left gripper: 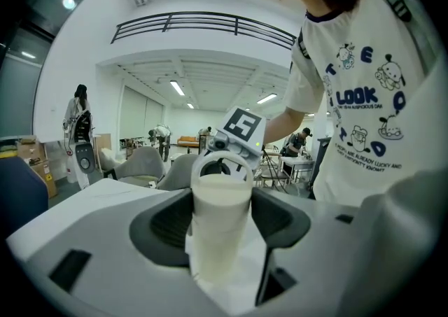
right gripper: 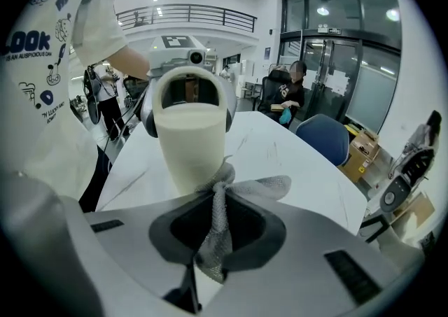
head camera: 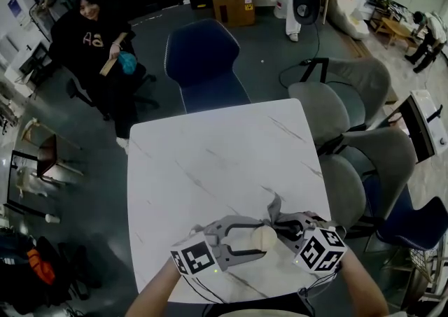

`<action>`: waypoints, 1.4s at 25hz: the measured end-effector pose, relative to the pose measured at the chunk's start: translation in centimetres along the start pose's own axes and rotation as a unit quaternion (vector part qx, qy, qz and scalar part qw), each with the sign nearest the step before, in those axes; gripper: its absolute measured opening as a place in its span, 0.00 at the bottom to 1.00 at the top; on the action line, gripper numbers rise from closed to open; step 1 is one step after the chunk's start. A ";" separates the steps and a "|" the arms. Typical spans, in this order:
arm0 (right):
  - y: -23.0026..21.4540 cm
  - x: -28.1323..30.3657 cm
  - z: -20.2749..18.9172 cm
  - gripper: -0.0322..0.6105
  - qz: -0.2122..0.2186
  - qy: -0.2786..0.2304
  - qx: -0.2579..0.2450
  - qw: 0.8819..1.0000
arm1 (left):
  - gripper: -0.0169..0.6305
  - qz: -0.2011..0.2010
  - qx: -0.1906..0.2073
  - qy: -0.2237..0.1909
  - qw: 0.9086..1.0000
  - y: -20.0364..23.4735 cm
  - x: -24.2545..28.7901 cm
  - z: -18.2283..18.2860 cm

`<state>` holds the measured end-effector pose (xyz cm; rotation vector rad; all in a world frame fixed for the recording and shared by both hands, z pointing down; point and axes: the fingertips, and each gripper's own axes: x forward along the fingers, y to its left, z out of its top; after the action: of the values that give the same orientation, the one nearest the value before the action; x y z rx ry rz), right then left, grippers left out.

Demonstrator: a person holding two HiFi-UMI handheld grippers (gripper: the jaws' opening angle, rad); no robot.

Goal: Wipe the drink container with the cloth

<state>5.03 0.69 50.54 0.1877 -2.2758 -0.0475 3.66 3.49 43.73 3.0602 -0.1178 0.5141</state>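
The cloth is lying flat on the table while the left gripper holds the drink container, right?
No: the right gripper view shows the cloth pinched in the right gripper, not lying on the table. The left gripper does hold the drink container.

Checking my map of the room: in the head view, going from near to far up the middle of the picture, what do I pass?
drink container → bare stretch of the white table → blue chair → cardboard box
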 end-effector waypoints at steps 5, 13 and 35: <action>0.1 2.0 -1.4 0.13 0.014 0.013 -0.004 1.000 | 0.44 -0.012 0.007 0.005 1.000 0.0 -0.1 -0.1; -0.1 4.2 -3.0 0.13 0.020 0.034 -0.005 0.999 | 0.44 -0.028 0.010 0.024 0.999 0.0 -0.2 -0.9; -0.1 6.2 -4.9 0.13 0.028 0.048 0.017 0.998 | 0.44 0.024 -0.036 0.022 0.999 0.6 -0.1 -0.8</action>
<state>4.81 -0.19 58.38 0.1406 -2.1858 0.0290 3.21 2.93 44.48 2.9800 -0.2038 0.5659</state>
